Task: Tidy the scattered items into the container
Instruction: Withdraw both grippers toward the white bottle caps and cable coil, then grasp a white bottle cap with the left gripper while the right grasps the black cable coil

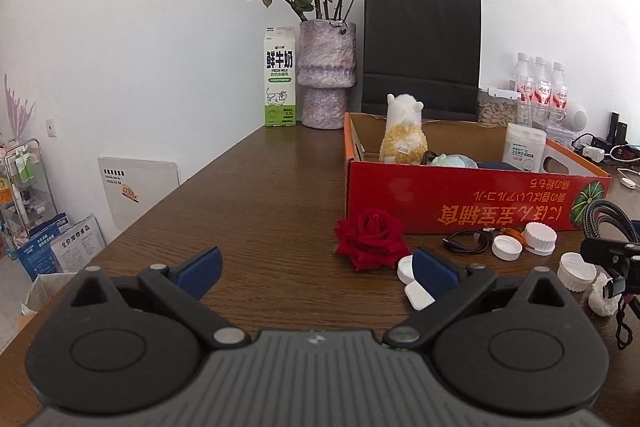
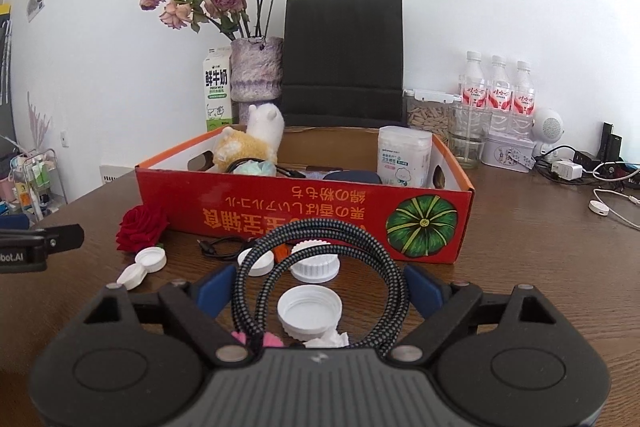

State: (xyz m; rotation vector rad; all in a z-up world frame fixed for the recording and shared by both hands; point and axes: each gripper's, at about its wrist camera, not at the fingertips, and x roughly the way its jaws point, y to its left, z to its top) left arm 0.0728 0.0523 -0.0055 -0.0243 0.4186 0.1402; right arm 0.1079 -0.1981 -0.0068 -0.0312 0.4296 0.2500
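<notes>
Right gripper (image 2: 320, 287) clamps the braided cable coil (image 2: 320, 263), left gripper (image 1: 316, 267) hangs released; next move: lift it into the red box (image 2: 304, 223).

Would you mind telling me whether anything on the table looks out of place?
Yes: a red rose head lies stemless on the table beside the red box, among loose white caps without any bottles.

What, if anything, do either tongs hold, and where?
Right tongs hold the coiled braided cable by the coil's opposite sides. Left tongs are open, holding nothing.
</notes>
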